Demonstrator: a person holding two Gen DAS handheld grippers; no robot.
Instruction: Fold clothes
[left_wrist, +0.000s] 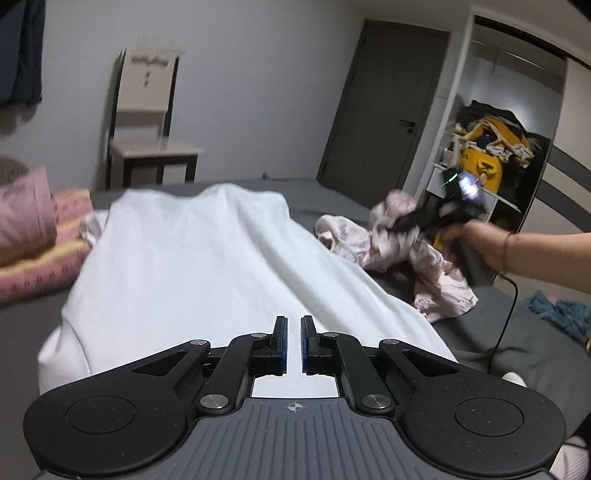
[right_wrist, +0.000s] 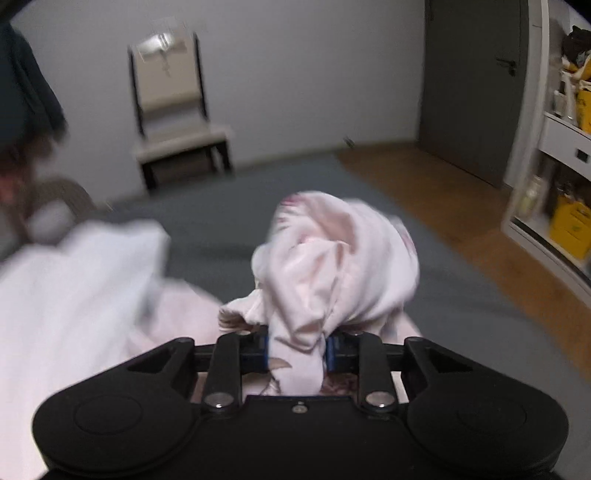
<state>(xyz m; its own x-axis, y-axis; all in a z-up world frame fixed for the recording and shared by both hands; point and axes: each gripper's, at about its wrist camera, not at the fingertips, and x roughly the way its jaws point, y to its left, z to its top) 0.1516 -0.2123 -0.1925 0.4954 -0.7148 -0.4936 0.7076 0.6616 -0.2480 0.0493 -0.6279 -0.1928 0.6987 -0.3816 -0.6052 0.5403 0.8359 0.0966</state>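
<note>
A white garment (left_wrist: 192, 251) lies stretched along the grey bed (left_wrist: 517, 332). My left gripper (left_wrist: 293, 332) sits at its near end, fingers almost together with white cloth between the pads. To the right, a crumpled pale pink floral garment (left_wrist: 436, 273) rests partly on the bed. A person's hand holds my right gripper (left_wrist: 402, 221), which lifts a bunch of it. In the right wrist view my right gripper (right_wrist: 297, 350) is shut on the pink garment (right_wrist: 332, 266), which bulges above the fingers. The white garment (right_wrist: 74, 280) shows blurred at the left.
Pink and striped folded textiles (left_wrist: 40, 251) sit at the bed's left edge; a teal knit (left_wrist: 561, 310) lies far right beside a black cable (left_wrist: 506, 325). A chair (left_wrist: 147, 140) stands against the far wall. A grey door (left_wrist: 384, 107) and shelves with yellow bags (left_wrist: 484, 155) stand to the right.
</note>
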